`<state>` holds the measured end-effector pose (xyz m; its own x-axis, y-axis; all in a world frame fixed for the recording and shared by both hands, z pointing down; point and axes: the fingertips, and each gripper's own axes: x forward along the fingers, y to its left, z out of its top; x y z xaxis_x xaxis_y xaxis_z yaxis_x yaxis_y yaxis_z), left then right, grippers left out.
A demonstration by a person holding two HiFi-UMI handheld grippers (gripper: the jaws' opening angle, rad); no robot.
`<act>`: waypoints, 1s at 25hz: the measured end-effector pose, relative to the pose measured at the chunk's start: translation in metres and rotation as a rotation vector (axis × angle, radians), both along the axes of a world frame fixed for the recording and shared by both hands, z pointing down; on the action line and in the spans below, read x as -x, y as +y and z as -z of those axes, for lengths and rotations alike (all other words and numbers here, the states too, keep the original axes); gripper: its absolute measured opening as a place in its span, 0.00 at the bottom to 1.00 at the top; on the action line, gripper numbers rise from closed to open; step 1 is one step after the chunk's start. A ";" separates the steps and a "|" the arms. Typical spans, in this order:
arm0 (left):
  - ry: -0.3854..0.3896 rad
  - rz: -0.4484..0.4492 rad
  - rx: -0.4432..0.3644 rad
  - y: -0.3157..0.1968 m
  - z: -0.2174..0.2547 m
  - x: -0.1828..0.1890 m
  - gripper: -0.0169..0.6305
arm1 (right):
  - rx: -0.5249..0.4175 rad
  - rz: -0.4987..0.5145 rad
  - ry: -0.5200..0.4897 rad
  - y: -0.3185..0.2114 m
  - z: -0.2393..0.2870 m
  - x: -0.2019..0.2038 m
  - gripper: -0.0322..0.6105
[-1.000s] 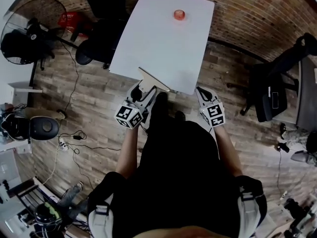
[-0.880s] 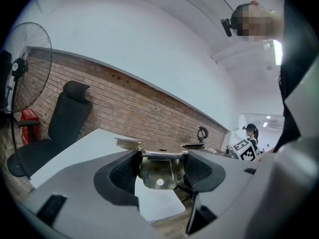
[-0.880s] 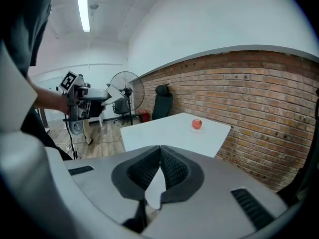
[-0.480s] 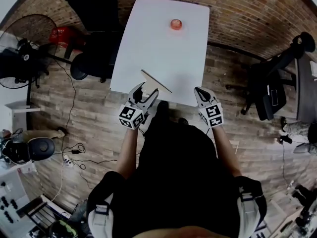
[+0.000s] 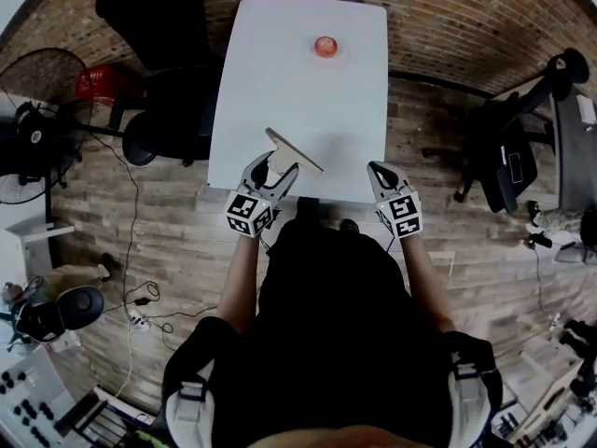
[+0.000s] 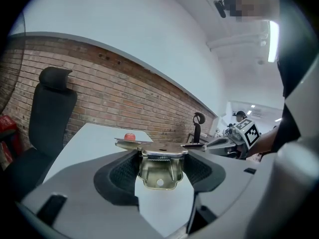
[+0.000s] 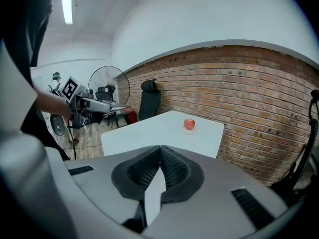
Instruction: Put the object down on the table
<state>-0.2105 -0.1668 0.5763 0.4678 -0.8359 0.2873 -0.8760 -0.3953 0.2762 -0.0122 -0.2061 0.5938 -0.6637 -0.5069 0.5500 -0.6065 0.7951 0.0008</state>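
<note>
Left claw has brought the metal tool farther over the table.

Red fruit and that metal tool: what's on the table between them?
Nothing; head view shows bare white table between the red fruit and the metal tool.

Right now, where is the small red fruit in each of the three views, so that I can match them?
Head view: the red fruit sits top centre, near the far end of the white table.
Left gripper view: the fruit shows small, left of centre, just above the flat metal piece.
Right gripper view: the fruit stands right of centre, before the brick wall.
Shared landmark: the white table under it.
</note>
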 end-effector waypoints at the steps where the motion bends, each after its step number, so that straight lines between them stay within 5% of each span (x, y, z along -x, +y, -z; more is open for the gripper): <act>1: -0.002 -0.010 0.004 -0.003 -0.003 0.002 0.47 | -0.002 -0.007 0.002 -0.001 -0.001 0.001 0.05; 25: -0.079 -0.228 0.140 -0.055 -0.087 0.011 0.47 | 0.053 -0.100 0.073 -0.019 -0.020 0.019 0.05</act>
<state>-0.2219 -0.2220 0.6631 0.6108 -0.6613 0.4355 -0.7899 -0.5475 0.2764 -0.0312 -0.2252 0.6135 -0.5685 -0.5375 0.6228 -0.6829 0.7305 0.0072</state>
